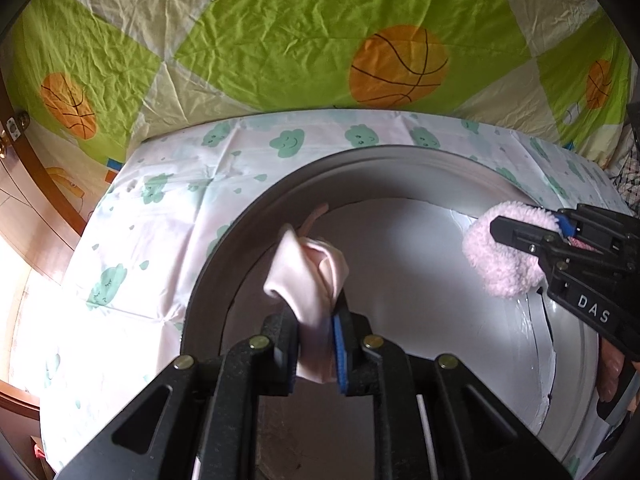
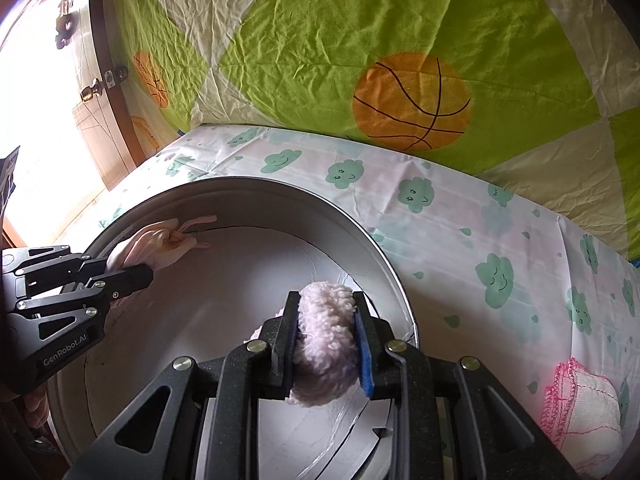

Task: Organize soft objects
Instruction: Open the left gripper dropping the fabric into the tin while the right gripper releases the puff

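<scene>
Left wrist view: left tool (image 1: 316,340) clamps a smooth pale-pink fabric piece (image 1: 308,276) over the round grey metal basin (image 1: 240,224), apparently for dropping in. Right wrist view: right tool (image 2: 326,344) pinches a fluffy pink fleece item (image 2: 326,320) above the basin's right rim; a pink-edged white cloth (image 2: 584,408) waits on the table.

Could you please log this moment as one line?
left gripper: grips pink cloth | right gripper: grips fluffy pink item | both over round basin

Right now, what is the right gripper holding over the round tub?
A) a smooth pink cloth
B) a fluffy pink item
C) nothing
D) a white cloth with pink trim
B: the right gripper is shut on the fluffy pink item above the tub.
</scene>
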Demonstrator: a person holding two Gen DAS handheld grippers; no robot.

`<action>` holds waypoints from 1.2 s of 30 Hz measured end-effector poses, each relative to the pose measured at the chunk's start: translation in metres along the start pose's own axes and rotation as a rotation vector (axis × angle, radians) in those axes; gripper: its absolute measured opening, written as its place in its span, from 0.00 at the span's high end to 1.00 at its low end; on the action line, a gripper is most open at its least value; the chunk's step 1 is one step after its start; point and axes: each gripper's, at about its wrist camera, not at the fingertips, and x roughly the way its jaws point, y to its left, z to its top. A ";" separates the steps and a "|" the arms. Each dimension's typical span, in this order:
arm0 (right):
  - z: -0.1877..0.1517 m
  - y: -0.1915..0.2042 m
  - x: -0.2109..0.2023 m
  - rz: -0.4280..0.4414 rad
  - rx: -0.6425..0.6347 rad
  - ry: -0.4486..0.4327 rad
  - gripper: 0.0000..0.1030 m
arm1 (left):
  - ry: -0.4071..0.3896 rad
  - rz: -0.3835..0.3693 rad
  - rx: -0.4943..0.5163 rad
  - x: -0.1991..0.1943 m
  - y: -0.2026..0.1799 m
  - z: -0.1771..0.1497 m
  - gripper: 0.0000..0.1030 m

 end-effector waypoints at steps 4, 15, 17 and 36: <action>0.001 0.000 -0.001 -0.010 -0.004 -0.004 0.67 | 0.011 0.006 0.008 0.003 0.000 -0.001 0.59; 0.001 -0.002 -0.009 -0.010 0.018 -0.044 0.42 | -0.050 0.049 0.018 -0.014 0.000 0.002 0.14; 0.001 -0.001 -0.012 0.002 0.019 -0.057 0.38 | -0.053 0.055 0.018 -0.014 0.001 0.002 0.11; -0.087 -0.088 -0.162 -0.054 0.130 -0.250 0.25 | -0.281 0.001 0.004 -0.077 -0.047 -0.047 0.04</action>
